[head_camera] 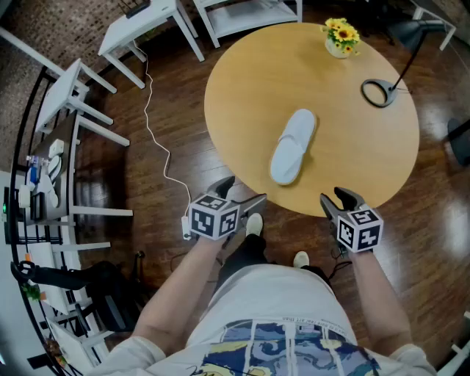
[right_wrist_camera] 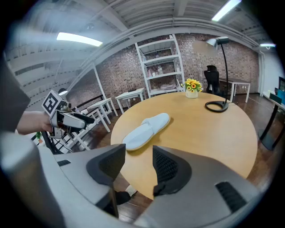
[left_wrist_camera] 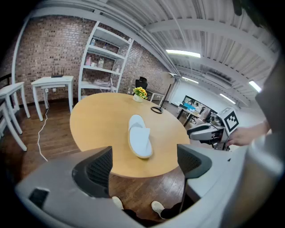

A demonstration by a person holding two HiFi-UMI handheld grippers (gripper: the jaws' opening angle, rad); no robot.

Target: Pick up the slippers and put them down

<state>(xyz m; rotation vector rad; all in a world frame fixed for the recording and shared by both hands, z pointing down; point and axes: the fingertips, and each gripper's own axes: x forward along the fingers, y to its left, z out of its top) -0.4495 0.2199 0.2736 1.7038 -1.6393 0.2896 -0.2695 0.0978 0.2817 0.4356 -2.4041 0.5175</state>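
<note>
One white slipper (head_camera: 294, 147) lies flat on the round wooden table (head_camera: 242, 95), near its front edge; it also shows as the slipper (left_wrist_camera: 140, 139) and the slipper (right_wrist_camera: 147, 129) in the two gripper views. My left gripper (head_camera: 239, 192) hovers just off the table's near edge, left of the slipper, jaws wide open and empty (left_wrist_camera: 144, 160). Off the near edge to the right, my right gripper (head_camera: 338, 200) is open too, with nothing between its jaws (right_wrist_camera: 138, 160). Both point down toward the table. No second slipper is in view.
A small pot of yellow flowers (head_camera: 340, 37) and a black lamp with a ring base (head_camera: 378, 93) stand at the table's far right. White side tables (head_camera: 139, 22) and a rack (head_camera: 37, 183) are on the left. A white cable (head_camera: 154, 139) runs over the wooden floor.
</note>
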